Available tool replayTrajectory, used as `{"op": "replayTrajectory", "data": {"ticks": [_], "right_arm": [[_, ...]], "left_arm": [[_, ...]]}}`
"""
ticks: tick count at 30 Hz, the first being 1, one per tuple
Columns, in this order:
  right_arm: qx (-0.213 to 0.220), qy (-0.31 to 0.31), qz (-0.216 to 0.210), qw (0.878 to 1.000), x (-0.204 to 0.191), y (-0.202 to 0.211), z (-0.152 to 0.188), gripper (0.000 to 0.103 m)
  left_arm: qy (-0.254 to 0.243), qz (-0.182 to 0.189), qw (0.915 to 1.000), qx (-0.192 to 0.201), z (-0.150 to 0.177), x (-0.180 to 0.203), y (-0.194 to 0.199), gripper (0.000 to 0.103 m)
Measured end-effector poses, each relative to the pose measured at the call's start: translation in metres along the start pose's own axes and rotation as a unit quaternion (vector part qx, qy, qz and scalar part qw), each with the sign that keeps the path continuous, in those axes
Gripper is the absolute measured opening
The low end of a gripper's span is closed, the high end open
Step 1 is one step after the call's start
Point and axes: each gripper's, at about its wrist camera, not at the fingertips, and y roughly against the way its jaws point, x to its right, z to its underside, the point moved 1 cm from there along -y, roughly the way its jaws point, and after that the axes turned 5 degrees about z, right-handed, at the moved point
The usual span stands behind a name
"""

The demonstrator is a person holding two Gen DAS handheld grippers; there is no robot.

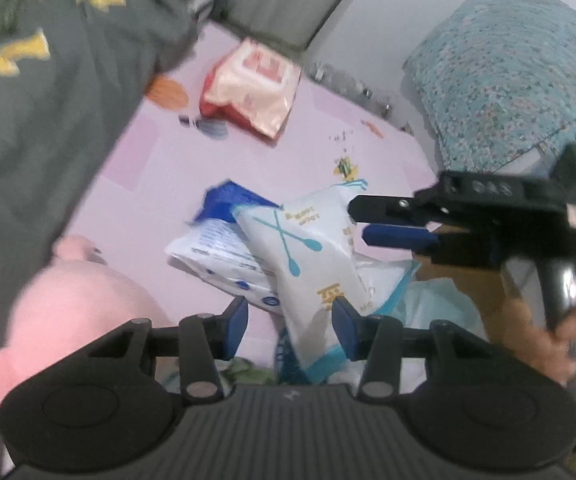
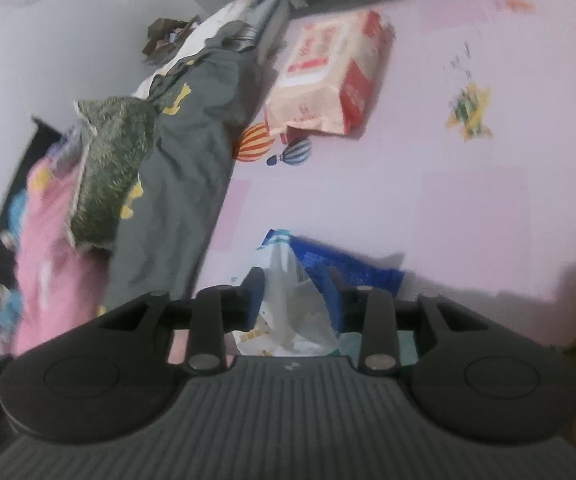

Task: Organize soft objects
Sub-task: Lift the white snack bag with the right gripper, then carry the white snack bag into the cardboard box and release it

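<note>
**Left wrist view.** The left gripper (image 1: 289, 322) stands with its jaws partly open. The cotton-swab pack (image 1: 307, 248) lies between them. Its lower corner sits against the right pad, and the left pad is clear of it, so no grip is made. The pack's long axis runs forward and away from the jaws, tilted toward the upper right. It rests across a blue-and-white pack (image 1: 224, 248) near the middle of the pink bed sheet (image 1: 136, 200). The right gripper (image 1: 367, 218) enters from the right. Its fingertips are at the pack's far corner with a narrow gap between them; whether they pinch the film cannot be told here. A red-and-white pack (image 1: 254, 84) lies well apart, toward the far edge of the sheet. A grey garment (image 1: 48, 112) covers the left side.

**Right wrist view.** The right gripper (image 2: 293, 300) has the white film of the cotton-swab pack (image 2: 288, 304) between its pads. The pads stand slightly apart from it, so the jaws are open. The sheet (image 2: 447, 220) to the right is bare and gives open room for moving. The left gripper is judged nearer to the pack's body.
</note>
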Motion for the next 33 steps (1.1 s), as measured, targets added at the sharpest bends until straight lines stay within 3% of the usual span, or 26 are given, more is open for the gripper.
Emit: {"op": "replayTrajectory", "data": {"ticks": [3,9,15,20,22,24,26,33], "right_arm": [[0.001,0.001,0.000,1.000,0.004,0.003,-0.001,0.043],[-0.029,-0.012,-0.054,0.998,0.011,-0.005,-0.003,0.053],[-0.032,-0.005,-0.047,0.998,0.014,-0.017,-0.002,0.053],[-0.034,-0.010,-0.033,0.999,0.021,-0.033,-0.003,0.052],[-0.031,-0.018,-0.037,0.999,0.024,-0.035,-0.005,0.047],[-0.027,-0.023,-0.049,0.998,0.023,-0.031,-0.006,0.031],[-0.026,-0.021,-0.056,0.998,0.020,-0.025,-0.004,0.025],[-0.002,-0.029,-0.082,0.996,0.019,0.009,0.006,0.021]], "left_arm": [[0.011,-0.004,0.9998,-0.014,-0.006,-0.001,-0.015,0.045],[0.024,-0.006,0.9991,-0.034,-0.016,-0.001,-0.036,0.046],[0.022,-0.029,0.9981,-0.049,-0.024,-0.002,-0.052,0.047],[0.037,-0.024,0.9974,-0.056,-0.028,-0.006,-0.062,0.047],[0.045,-0.013,0.9976,-0.051,-0.030,-0.007,-0.060,0.045],[0.051,0.004,0.9977,-0.045,-0.031,-0.005,-0.056,0.038],[0.046,0.005,0.9981,-0.040,-0.031,0.001,-0.051,0.038],[0.013,0.012,0.9996,-0.023,-0.028,0.033,-0.028,0.038]]}}
